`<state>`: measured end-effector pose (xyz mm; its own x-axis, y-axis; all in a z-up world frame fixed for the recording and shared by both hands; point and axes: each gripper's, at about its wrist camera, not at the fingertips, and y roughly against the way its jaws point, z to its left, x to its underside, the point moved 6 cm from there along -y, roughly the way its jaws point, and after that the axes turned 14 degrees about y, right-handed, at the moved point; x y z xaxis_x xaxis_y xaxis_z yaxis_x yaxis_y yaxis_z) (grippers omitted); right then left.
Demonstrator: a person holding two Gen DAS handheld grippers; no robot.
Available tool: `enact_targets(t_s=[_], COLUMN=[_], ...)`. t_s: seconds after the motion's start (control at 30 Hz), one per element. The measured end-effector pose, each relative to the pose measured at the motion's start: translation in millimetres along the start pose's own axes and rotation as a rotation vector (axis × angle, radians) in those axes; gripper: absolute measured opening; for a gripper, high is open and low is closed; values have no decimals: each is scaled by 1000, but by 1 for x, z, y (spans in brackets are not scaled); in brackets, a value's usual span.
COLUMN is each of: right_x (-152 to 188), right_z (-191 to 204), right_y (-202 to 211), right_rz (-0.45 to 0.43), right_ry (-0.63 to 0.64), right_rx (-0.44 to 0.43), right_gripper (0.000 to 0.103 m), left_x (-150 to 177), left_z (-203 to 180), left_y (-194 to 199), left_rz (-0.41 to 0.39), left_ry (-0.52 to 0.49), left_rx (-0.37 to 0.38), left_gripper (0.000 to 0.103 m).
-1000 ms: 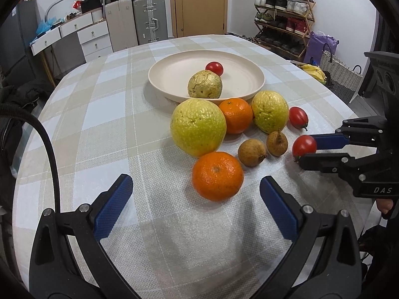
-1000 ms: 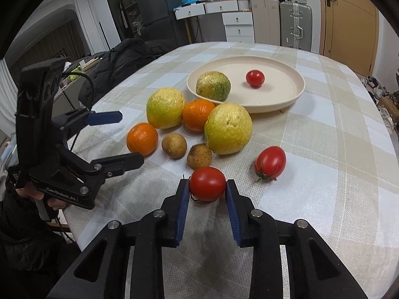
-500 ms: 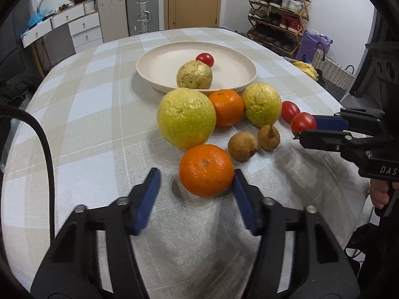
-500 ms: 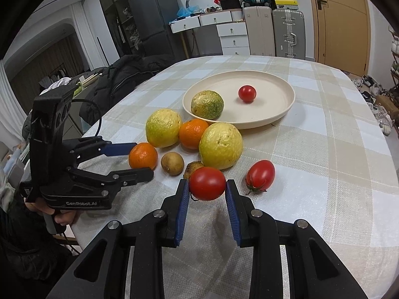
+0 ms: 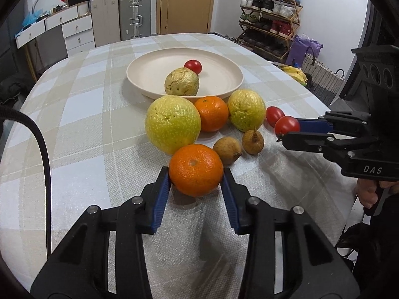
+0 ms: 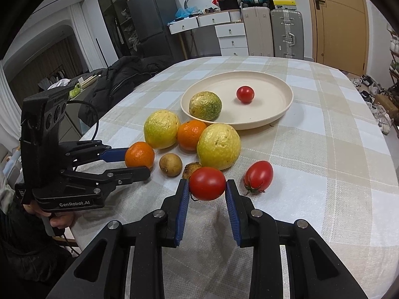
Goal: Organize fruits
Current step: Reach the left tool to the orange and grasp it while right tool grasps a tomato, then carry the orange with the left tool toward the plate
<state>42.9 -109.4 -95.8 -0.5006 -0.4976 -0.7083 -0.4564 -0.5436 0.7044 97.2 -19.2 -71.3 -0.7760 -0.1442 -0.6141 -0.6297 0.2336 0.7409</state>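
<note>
My left gripper (image 5: pixel 196 183) is shut on an orange (image 5: pixel 196 170) at the near side of the fruit pile; it also shows in the right wrist view (image 6: pixel 136 160). My right gripper (image 6: pixel 206 190) is shut on a red tomato (image 6: pixel 207 183) held above the cloth, seen too in the left wrist view (image 5: pixel 287 125). A cream plate (image 5: pixel 224 71) holds a yellow-green citrus (image 5: pixel 182 81) and a small tomato (image 5: pixel 193 66). Two large yellow citrus (image 5: pixel 172 123), a second orange (image 5: pixel 211 113), two small brown fruits (image 5: pixel 227 150) and another tomato (image 6: pixel 258 175) lie on the table.
The round table has a checked cloth (image 5: pixel 82 114). Behind stand drawers (image 5: pixel 77 31), suitcases (image 5: pixel 134 16), a door and a shoe rack (image 5: pixel 269 27). A dark jacket (image 6: pixel 119 79) lies on a chair at the table's left edge.
My left gripper moved forward and closed its fingers on the near orange. My right gripper lifted the tomato off the table and carried it slightly toward the plate.
</note>
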Motion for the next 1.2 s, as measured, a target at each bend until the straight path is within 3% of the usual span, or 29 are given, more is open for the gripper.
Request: enact_targets(t_s=[0.3, 1.2], right_x=[-5, -25], right_z=[-21, -40], right_y=[16, 28], right_rz=[-90, -180], right_ry=[-78, -116], right_rx=[58, 111], right_gripper=[30, 30], left_x=[-13, -60], left_z=[5, 14], left_y=[20, 43], left_rz=[-83, -260], left_ry=[39, 85], left_rx=[7, -38], left_gripper=[38, 38])
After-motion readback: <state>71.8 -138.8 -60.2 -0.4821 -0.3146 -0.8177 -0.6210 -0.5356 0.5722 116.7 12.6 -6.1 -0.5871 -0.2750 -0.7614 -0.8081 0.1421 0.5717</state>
